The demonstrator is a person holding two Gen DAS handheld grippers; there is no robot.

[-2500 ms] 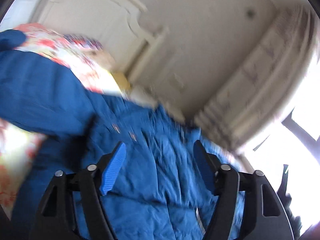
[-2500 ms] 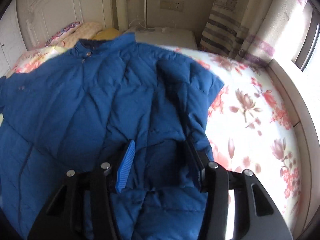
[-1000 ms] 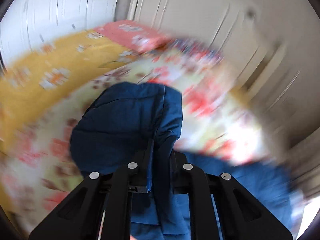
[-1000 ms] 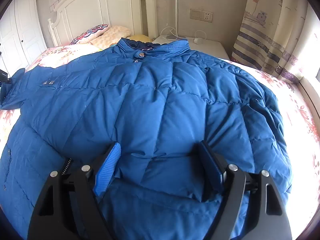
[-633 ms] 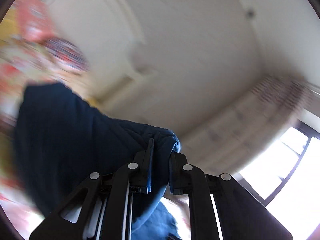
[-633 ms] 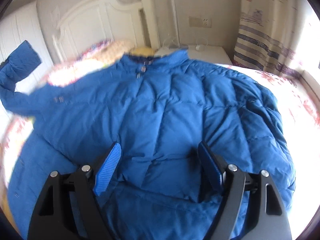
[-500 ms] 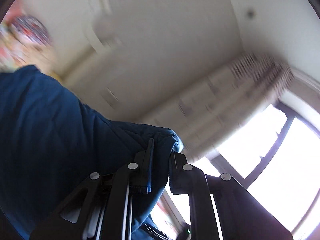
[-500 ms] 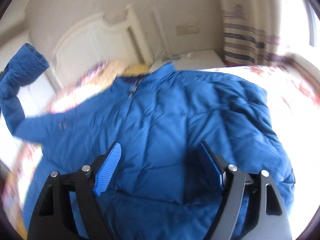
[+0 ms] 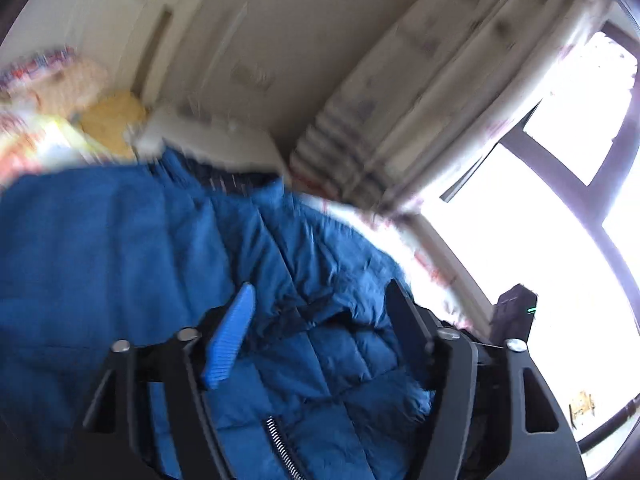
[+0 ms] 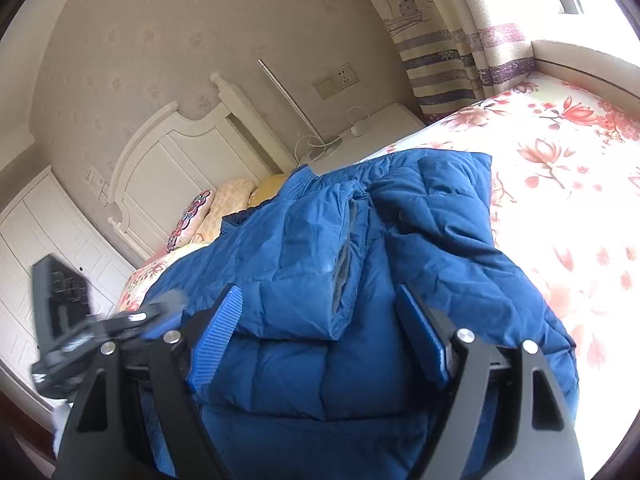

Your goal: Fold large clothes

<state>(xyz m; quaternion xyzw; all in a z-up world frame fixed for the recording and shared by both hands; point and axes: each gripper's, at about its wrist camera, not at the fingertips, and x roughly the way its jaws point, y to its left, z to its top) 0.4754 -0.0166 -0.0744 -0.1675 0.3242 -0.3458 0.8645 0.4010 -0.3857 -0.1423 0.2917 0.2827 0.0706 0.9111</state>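
On the bed with the pink-floral cotton sheet [image 10: 560,152] lies the blue quilted puffer jacket [image 10: 312,248], padded nylon with stitched box baffles, spread from the near edge toward the far headboard. Left sleeve is folded across the chest; its grey knit inner cuff [image 10: 344,256] shows along the sleeve's open end. Collar end points far, toward the pillows.

Left gripper [image 9: 320,304]: black plastic frame, ribbed blue pad on the left finger [image 9: 230,340], dark pad on the right. Jaws have just been opening and stand wide; jacket fabric lies below and between them, but the pads don't press on it. This view is motion-blurred. A coil spring [image 9: 280,444] shows at the base of the frame.

Right gripper [image 10: 320,312]: same build, ribbed blue pads, jaws wide apart, hovering over the folded sleeve near the hem. Nothing gripped. The left tool's body is visible at far left of this view, blurred.

Surroundings:
- white panelled wooden headboard [image 10: 168,152], far left
- patterned pillow [image 10: 188,216] and beige pillow [image 10: 228,204] against it, a yellow one just right of them
- white nightstand [image 10: 372,132] far, with a white cable on it
- striped curtain [image 10: 460,56] far right, bright window behind in the left view
- white wardrobe doors [image 10: 40,232] at left
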